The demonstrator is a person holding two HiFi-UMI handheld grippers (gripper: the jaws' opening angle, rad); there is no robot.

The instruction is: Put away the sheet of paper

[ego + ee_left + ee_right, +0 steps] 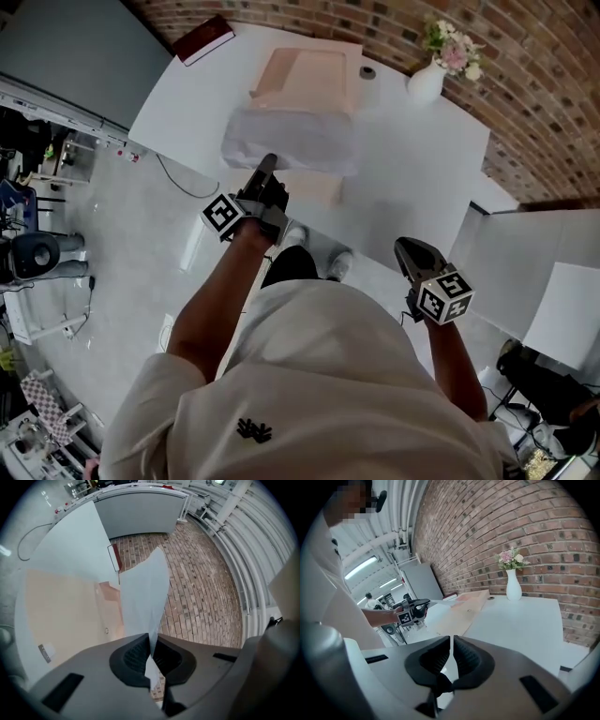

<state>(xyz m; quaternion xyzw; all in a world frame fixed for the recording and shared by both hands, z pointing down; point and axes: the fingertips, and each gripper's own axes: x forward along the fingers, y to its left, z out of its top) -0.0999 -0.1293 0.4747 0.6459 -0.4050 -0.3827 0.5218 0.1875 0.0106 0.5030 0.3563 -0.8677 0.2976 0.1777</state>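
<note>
The left gripper (267, 167) was clamped on the near edge of the sheet of paper (291, 139), its jaws pressed together with only the paper's thickness between them. The sheet hung in the air above the white surface (422, 159), over the near end of a beige open folder or shallow box (314, 70); I could not tell which. The right gripper (412, 251) was held low by the surface's near edge, well apart from the sheet, its jaws drawn together with nothing in them.

The paper looked very light and quite limp. It bowed away from the pinch rather than lying flat, so I judged the free end would flop and catch the air with any quick move. It would also crease easily if pushed against the folder's wall. A hold on the edge seemed right, since nothing thicker offered itself. A second hold on the far edge or a corner would probably keep it flat while it was laid in.
</note>
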